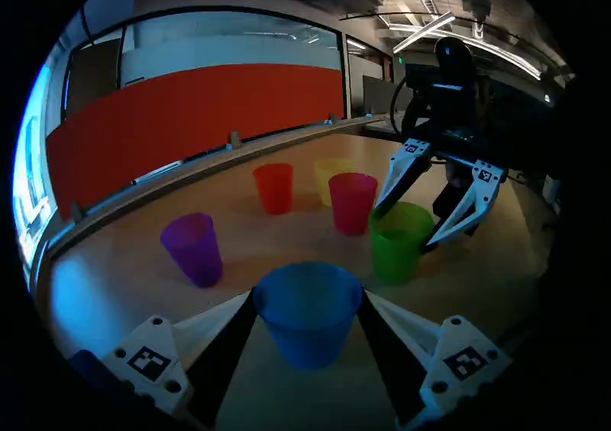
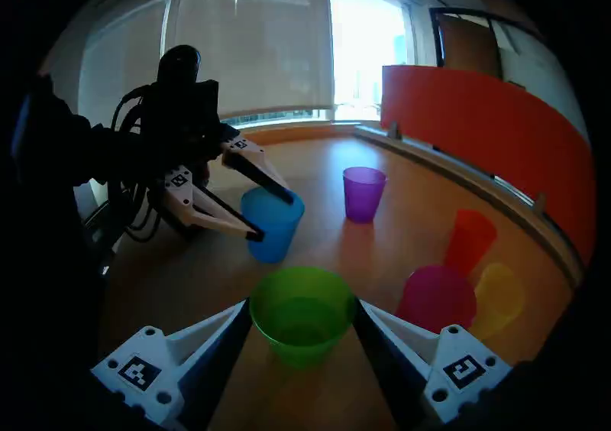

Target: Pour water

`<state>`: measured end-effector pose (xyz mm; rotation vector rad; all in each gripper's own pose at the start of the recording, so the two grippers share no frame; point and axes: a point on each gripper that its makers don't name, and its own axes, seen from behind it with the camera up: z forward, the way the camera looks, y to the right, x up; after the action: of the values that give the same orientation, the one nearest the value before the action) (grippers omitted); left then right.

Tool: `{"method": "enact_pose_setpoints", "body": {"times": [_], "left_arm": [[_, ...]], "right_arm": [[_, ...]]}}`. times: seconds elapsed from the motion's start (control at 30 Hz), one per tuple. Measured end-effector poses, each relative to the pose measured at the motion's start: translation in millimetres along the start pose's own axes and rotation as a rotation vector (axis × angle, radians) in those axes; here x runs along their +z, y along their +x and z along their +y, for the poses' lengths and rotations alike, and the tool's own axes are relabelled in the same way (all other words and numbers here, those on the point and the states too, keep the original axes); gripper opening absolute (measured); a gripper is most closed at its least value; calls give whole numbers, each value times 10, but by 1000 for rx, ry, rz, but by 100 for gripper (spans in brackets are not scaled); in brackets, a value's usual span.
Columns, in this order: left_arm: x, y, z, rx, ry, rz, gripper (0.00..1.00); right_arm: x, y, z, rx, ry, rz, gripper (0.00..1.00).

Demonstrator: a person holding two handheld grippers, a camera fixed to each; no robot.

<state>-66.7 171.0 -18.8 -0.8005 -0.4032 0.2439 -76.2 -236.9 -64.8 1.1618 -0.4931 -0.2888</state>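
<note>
The left tongs [image 1: 308, 297] are closed narrowly on a blue cup [image 1: 308, 332] at the bottom centre of the left gripper view. The right tongs [image 2: 303, 302] likewise clasp a green cup [image 2: 302, 335] at the bottom centre of the right gripper view. Both cups look to be resting on the bench [image 1: 489, 278]. A darker disc low inside the green cup may be water, though I cannot be sure, and the blue cup's contents are hidden. The main risk is the grip. These cups are thin and tapered, so a hard squeeze could buckle the wall, and a slack one could let the cup slide down between the fingers once it is tilted. A quick or misaligned tip could send water past the receiving rim onto the bench. The pink cup [image 1: 353, 202] stands just beside the green one at centre right of the left gripper view, so a swinging finger or cup could knock it over. The purple cup [image 1: 192, 247], orange cup [image 1: 273, 188] and yellow cup [image 1: 328, 173] stand farther off and seem safer. No brand or writing can be read on any cup. The tongs carry only black-and-white square markers [image 1: 149, 361], and these are patterns, not words.
</note>
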Motion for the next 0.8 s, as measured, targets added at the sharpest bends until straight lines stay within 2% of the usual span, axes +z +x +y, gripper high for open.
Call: {"method": "enact_pose_setpoints", "body": {"times": [0.37, 0.8], "left_arm": [[-4, -44, 7, 7, -3, -33, 89], [-31, -109, 43, 40, -11, -81, 90]], "right_arm": [[-18, -29, 23, 9, -10, -10, 96], [-30, -61, 9, 21, -18, -9, 100]]}}
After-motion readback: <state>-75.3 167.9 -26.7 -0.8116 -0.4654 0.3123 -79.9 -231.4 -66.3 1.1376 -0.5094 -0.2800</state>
